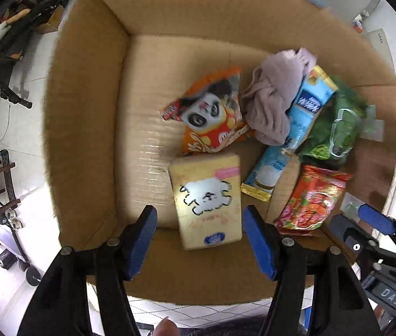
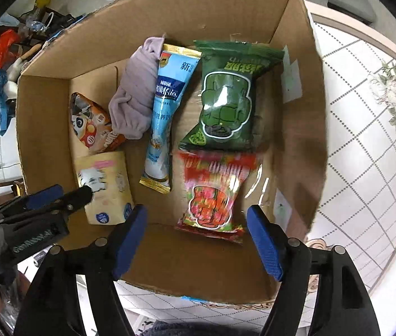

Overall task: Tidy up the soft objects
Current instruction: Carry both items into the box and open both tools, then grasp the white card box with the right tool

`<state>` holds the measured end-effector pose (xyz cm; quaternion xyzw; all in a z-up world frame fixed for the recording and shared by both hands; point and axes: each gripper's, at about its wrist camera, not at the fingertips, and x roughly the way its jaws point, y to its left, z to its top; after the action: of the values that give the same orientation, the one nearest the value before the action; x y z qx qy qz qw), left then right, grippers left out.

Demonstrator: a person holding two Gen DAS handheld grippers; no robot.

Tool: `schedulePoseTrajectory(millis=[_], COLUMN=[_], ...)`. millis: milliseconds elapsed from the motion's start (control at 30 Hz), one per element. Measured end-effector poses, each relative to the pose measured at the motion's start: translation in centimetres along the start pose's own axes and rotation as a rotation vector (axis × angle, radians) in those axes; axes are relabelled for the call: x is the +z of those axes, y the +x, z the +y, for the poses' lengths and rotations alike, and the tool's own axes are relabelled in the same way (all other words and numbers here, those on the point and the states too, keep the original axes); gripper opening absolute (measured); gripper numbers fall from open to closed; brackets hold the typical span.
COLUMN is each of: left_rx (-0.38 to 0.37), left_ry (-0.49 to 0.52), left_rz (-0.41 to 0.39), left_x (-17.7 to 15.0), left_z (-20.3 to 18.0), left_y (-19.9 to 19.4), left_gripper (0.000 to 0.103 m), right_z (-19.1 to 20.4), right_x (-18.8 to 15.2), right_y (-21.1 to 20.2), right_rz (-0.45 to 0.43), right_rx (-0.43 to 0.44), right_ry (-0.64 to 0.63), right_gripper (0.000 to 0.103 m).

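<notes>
We hold our left gripper (image 1: 199,240) open over the yellow tissue pack (image 1: 207,200) and our right gripper (image 2: 196,240) open over the red snack bag (image 2: 211,193), gripping nothing. Both lie in the cardboard box (image 2: 225,11) with 4 others: panda bag (image 1: 211,113), lilac cloth (image 2: 137,95), blue pouch (image 2: 164,117), green bag (image 2: 225,98).

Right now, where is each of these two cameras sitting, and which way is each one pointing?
Left wrist: on the left claw, looking down into the cardboard box at the yellow tissue pack; its blue fingers frame the view.
Right wrist: on the right claw, looking down at the red snack bag.
Shared: box, tissue pack, red bag, and each sees the other claw at its edge.
</notes>
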<state>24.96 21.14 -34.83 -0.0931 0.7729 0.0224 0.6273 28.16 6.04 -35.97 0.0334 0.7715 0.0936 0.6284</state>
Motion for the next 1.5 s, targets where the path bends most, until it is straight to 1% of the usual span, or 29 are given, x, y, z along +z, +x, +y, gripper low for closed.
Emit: schedulePoseTrajectory(millis=[67,167,200,233,267,300,333,367,433,533,600,667,800,867,900,967,1033,1100,1167,1233,1267,1333,1400,1467,1500], left_rx=[0.009,0.031,0.035,0.04,0.046,0.054,0.075,0.092,0.084,0.069,0.079,0.079,0.094,0.093,0.104,0.144,0.185,0.218,0.223,0.218,0.228,0.262,0.283,0.283,0.265], left_ry=[-0.003,0.003,0.011,0.019,0.029,0.038,0.048,0.053,0.05,0.047,0.045,0.039,0.03,0.023,0.015,-0.008,-0.029,-0.042,-0.059,-0.067,-0.073,-0.077,-0.086,-0.095,-0.098], left_rz=[-0.028,-0.075,-0.094,-0.112,-0.138,-0.16,-0.187,-0.21,-0.243,-0.287,-0.312,-0.335,-0.363,-0.363,-0.363,-0.374,-0.395,-0.4,-0.372,-0.341,-0.327,-0.311,-0.303,-0.283,-0.283], left_x=[-0.4,-1.2,-1.7,-2.2,-2.9,-3.2,-3.8,-4.4,-5.5,-7.3,-8.1,-8.7,-9.6,-9.7,-9.7,-9.5,-9.3,-8.7,-7.8,-6.5,-5.9,-4.7,-3.8,-3.1,-2.9], left_z=[-0.1,-0.6,-0.8,-1.1,-1.5,-1.3,-1.6,-1.8,-2.1,-1.8,-1.8,-2.0,-3.0,-3.5,-3.8,-4.8,-5.9,-7.3,-9.0,-11.0,-12.0,-14.1,-15.8,-17.3,-18.2], left_y=[-1.1,-2.8,-3.5,-4.1,-4.9,-5.5,-6.1,-6.7,-7.7,-9.3,-10.3,-11.1,-11.7,-11.7,-11.7,-11.7,-11.6,-11.0,-9.9,-8.4,-7.7,-6.0,-4.8,-3.9,-3.8], left_gripper=[0.065,0.065,0.068,0.073,0.088,0.097,0.098,0.098,0.098,0.098,0.098,0.098,0.098,0.098,0.098,0.098,0.098,0.098,0.098,0.098,0.098,0.098,0.098,0.098,0.098], right_z=[0.1,0.5,0.5,0.7,0.8,0.8,0.8,0.9,0.8,0.5,0.5,0.5,0.0,-1.2,-1.9,-4.5,-8.0,-12.5,-16.6,-21.2,-23.5,-27.6,-31.3,-33.7,-34.9], right_x=[-0.2,-1.2,-1.6,-2.0,-2.4,-3.0,-3.5,-4.1,-5.1,-6.6,-7.5,-8.1,-9.1,-9.2,-9.2,-8.9,-8.3,-7.2,-6.1,-4.6,-3.8,-2.2,-0.5,0.8,1.4], right_y=[-0.5,-1.4,-1.8,-2.3,-2.8,-3.4,-3.9,-4.4,-5.2,-6.7,-7.7,-8.3,-9.3,-9.8,-10.0,-10.4,-10.9,-11.1,-11.1,-11.0,-10.7,-9.9,-8.7,-7.5,-6.8], right_rz=[-0.006,-0.026,-0.036,-0.052,-0.065,-0.095,-0.12,-0.147,-0.186,-0.238,-0.269,-0.286,-0.287,-0.292,-0.291,-0.292,-0.302,-0.31,-0.322,-0.324,-0.323,-0.292,-0.256,-0.221,-0.208], right_rx=[-0.015,-0.046,-0.056,-0.063,-0.067,-0.077,-0.088,-0.101,-0.125,-0.118,-0.122,-0.113,-0.07,-0.054,-0.043,-0.042,-0.065,-0.094,-0.126,-0.177,-0.197,-0.223,-0.226,-0.221,-0.216], right_ry=[-0.01,-0.034,-0.038,-0.043,-0.045,-0.045,-0.047,-0.058,-0.061,-0.065,-0.078,-0.087,-0.092,-0.083,-0.073,-0.044,0.001,0.063,0.117,0.165,0.19,0.227,0.25,0.258,0.258], right_gripper=[0.076,0.076,0.077,0.079,0.081,0.087,0.092,0.093,0.094,0.096,0.096,0.096,0.096,0.096,0.096,0.096,0.096,0.096,0.096,0.096,0.096,0.096,0.096,0.096,0.096])
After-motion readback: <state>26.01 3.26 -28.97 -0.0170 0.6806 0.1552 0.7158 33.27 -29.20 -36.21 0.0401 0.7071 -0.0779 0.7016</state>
